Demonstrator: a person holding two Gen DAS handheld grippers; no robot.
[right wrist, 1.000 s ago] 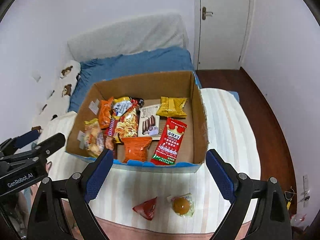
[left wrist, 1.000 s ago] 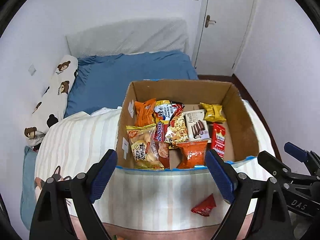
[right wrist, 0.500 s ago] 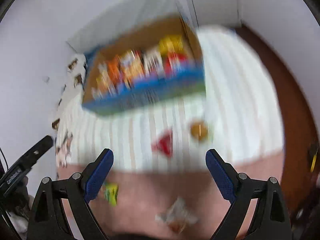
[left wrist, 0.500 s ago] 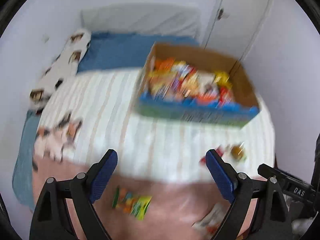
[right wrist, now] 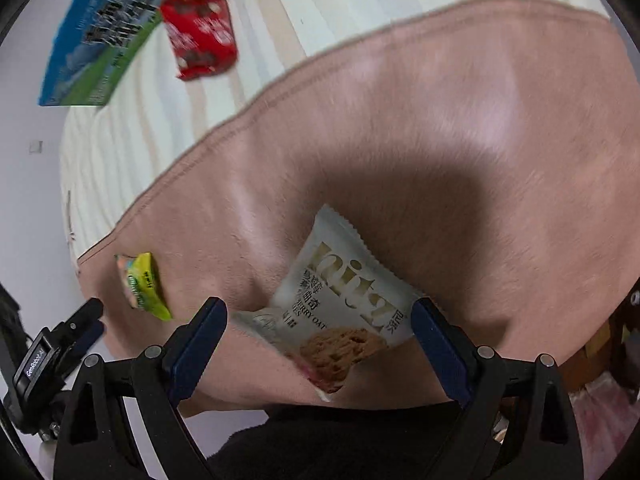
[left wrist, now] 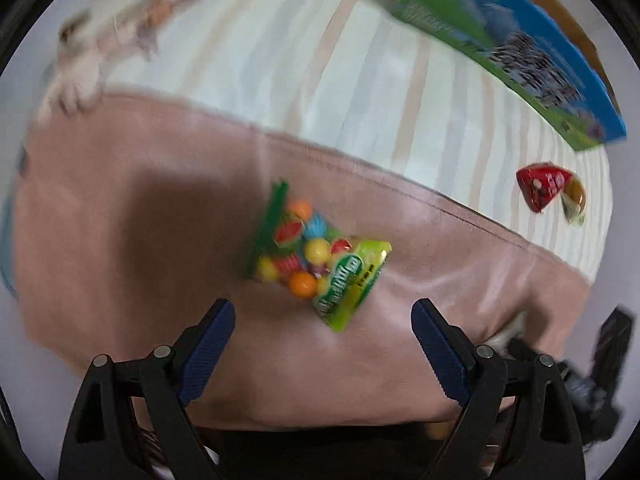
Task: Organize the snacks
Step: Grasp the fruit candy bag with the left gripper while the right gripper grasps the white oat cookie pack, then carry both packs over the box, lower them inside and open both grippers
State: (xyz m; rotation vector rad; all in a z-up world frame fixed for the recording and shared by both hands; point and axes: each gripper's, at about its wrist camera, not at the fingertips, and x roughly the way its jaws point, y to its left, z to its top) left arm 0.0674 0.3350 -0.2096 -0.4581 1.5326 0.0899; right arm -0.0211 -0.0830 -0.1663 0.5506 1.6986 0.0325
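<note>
Both grippers point steeply down at the bed with jaws spread wide and nothing held. Left gripper (left wrist: pixel 322 316) hovers over a green candy bag (left wrist: pixel 320 260) on the pink blanket (left wrist: pixel 140 220), near that blanket's stitched edge. Right gripper (right wrist: pixel 318 318) frames a white cookie packet (right wrist: pixel 344 304) lying between its pads, untouched, close to the blanket's near edge. On the striped sheet (left wrist: pixel 320 72) beyond, a red packet (right wrist: pixel 200 34) lies just beside the blue-and-green box (left wrist: pixel 520 52).
</note>
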